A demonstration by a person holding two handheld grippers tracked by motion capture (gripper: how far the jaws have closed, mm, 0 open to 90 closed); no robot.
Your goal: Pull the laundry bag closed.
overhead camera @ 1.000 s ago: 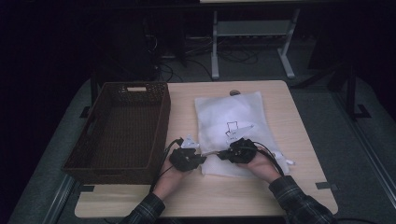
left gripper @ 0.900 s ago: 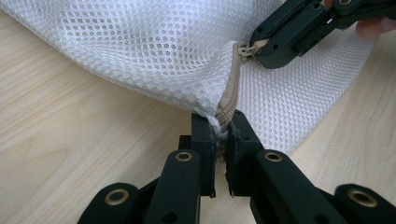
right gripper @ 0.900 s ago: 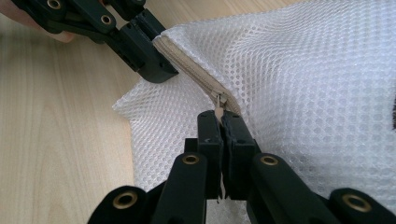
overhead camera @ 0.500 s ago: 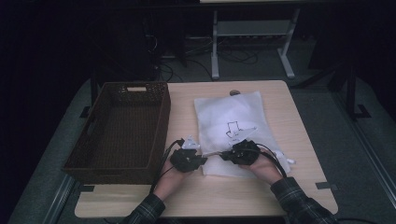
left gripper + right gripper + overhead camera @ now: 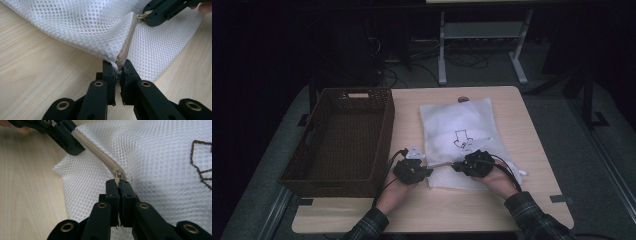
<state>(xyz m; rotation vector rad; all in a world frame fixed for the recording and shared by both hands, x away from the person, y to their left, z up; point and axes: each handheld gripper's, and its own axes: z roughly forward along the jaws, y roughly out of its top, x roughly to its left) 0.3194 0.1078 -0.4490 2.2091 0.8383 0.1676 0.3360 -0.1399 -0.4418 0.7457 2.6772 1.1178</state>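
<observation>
A white mesh bag with a dark line drawing lies flat on the wooden table. Its beige zipper runs along the near edge between my two grippers. My left gripper is shut on the zipper's end at the bag's corner; from above I see it just left of the bag. My right gripper is shut on the small metal zipper pull, and sits on the bag's near edge. The stretch of zipper between them is closed and lifted into a ridge.
A dark brown wicker basket stands along the table's left side, close beside my left hand. A small dark round object lies at the bag's far edge. A metal stand and cables are on the floor beyond the table.
My right gripper has crept slightly to the right with the zipper pull in it. The left gripper has kept still on the zipper's end.
</observation>
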